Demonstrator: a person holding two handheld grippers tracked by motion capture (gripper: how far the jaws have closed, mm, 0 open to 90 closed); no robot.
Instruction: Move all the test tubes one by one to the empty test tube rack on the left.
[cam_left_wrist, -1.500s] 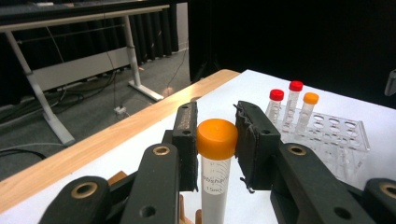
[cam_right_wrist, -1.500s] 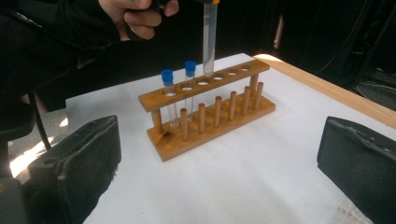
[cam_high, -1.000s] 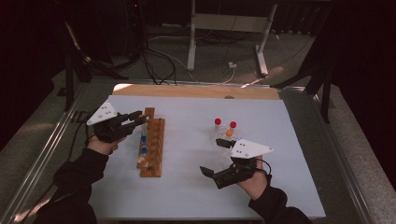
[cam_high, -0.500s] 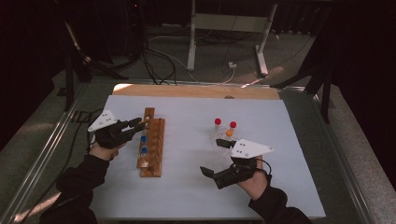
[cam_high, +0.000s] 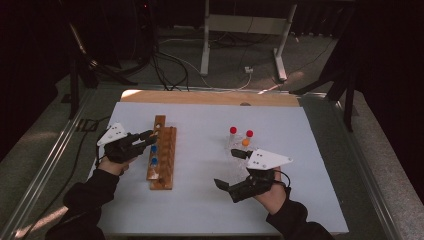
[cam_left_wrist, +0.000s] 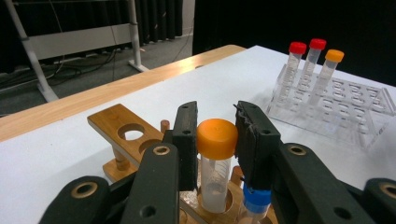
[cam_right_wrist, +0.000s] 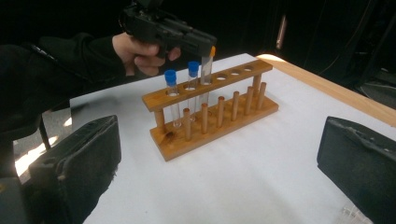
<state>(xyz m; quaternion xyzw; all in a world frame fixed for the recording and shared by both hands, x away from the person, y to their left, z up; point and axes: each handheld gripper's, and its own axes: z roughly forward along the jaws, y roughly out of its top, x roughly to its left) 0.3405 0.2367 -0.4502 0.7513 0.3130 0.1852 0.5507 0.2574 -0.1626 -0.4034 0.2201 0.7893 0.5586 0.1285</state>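
A wooden tube rack lies at the table's left and holds two blue-capped tubes. My left gripper is over the rack, shut on an orange-capped tube that stands upright in a rack hole, next to a blue-capped tube. The right gripper view shows the same rack, the left gripper and that tube in the third hole. My right gripper is open and holds nothing, just in front of a clear rack with two red-capped tubes and one orange-capped tube.
White sheet covers the table, with a wooden strip along the far edge. Several rack holes beyond the held tube are vacant. Metal stand legs and cables lie on the floor behind the table.
My left gripper has come down slightly with the orange-capped tube, which now stands in the wooden rack. The right gripper has stayed put, open.
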